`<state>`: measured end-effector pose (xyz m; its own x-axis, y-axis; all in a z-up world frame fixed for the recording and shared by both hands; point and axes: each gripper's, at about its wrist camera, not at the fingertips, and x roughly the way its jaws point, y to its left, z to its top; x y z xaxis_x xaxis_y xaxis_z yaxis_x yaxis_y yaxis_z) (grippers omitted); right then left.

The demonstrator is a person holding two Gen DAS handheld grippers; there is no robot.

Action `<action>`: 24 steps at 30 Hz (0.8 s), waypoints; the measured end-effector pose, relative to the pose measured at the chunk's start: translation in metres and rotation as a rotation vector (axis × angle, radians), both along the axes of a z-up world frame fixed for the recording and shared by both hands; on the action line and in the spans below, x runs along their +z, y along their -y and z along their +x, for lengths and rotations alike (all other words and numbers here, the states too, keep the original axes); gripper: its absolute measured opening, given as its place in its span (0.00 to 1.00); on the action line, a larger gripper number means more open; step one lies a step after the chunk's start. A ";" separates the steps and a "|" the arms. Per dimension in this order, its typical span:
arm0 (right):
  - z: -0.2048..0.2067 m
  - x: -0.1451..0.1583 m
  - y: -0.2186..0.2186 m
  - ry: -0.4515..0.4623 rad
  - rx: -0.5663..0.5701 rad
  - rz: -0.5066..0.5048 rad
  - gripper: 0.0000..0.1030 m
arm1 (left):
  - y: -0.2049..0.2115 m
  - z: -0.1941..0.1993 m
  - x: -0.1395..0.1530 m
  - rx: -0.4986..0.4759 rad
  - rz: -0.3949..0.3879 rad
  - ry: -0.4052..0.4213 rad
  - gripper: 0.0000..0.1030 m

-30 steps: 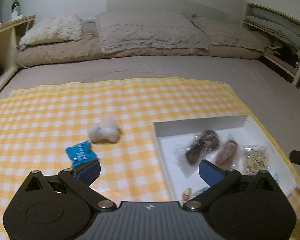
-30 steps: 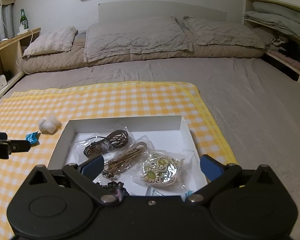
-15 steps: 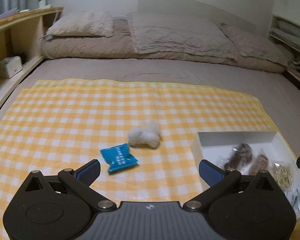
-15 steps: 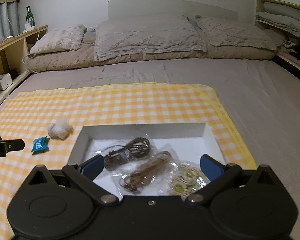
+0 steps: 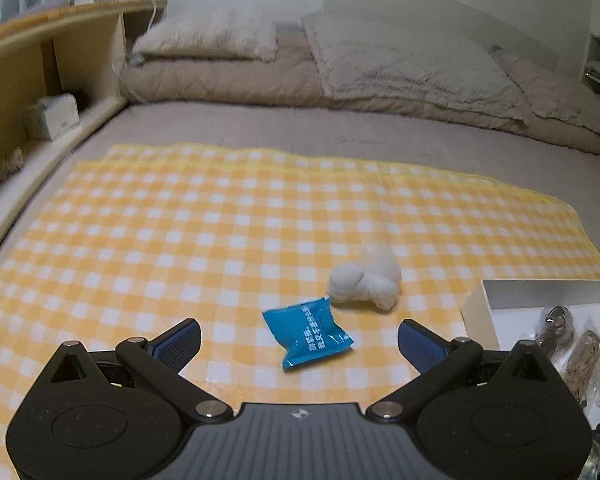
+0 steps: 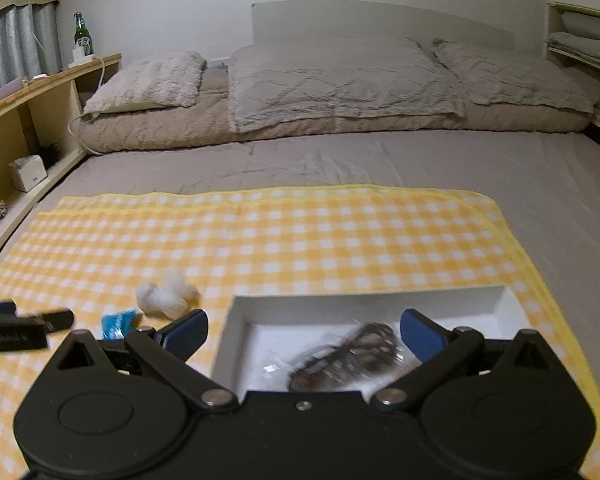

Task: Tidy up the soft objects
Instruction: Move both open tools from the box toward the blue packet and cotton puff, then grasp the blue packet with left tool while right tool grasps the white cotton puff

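Observation:
A blue packet (image 5: pixel 307 332) lies on the yellow checked cloth (image 5: pixel 220 232), just ahead of my open left gripper (image 5: pixel 299 338) and between the lines of its blue pads. A white knotted soft bundle (image 5: pixel 364 284) rests right behind the packet. The white box (image 5: pixel 540 292) at the right holds bagged items (image 5: pixel 580 356). In the right wrist view my right gripper (image 6: pixel 302 334) is open over the box's (image 6: pixel 360 300) near left part, above a dark bagged item (image 6: pixel 348 356). The packet (image 6: pixel 118 322), the bundle (image 6: pixel 166 296) and the left gripper's fingers (image 6: pixel 56 318) show at its left.
The cloth covers the near part of a grey bed (image 6: pixel 500 184) with pillows (image 6: pixel 332 80) at the head. A wooden shelf (image 5: pixel 40 64) runs along the left with a small white box (image 5: pixel 52 116); a green bottle (image 6: pixel 82 34) stands on top.
My left gripper has swung left from the box toward the packet and bundle, which now sit centred ahead of it. My right gripper drew back and left over the box. Both stayed open.

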<state>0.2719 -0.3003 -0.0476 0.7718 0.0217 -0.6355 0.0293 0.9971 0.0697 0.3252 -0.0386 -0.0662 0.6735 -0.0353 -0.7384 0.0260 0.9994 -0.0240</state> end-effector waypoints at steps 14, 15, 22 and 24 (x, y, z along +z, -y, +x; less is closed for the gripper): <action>0.058 -0.016 -0.050 0.011 0.043 0.042 1.00 | 0.002 0.053 -0.050 0.048 -0.107 -0.117 1.00; 0.064 -0.017 -0.052 0.012 0.039 0.038 1.00 | 0.004 0.056 -0.054 0.055 -0.104 -0.123 1.00; 0.103 -0.025 -0.061 -0.003 0.038 0.053 1.00 | 0.008 0.068 -0.073 0.065 -0.084 -0.164 0.93; 0.114 -0.028 -0.065 -0.012 0.055 0.071 1.00 | 0.008 0.070 -0.076 0.074 -0.069 -0.169 0.90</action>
<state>0.3861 -0.2353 -0.0753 0.7602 0.1095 -0.6405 -0.0246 0.9898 0.1400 0.3952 -0.0462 -0.1425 0.5428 -0.0449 -0.8387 -0.0575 0.9942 -0.0904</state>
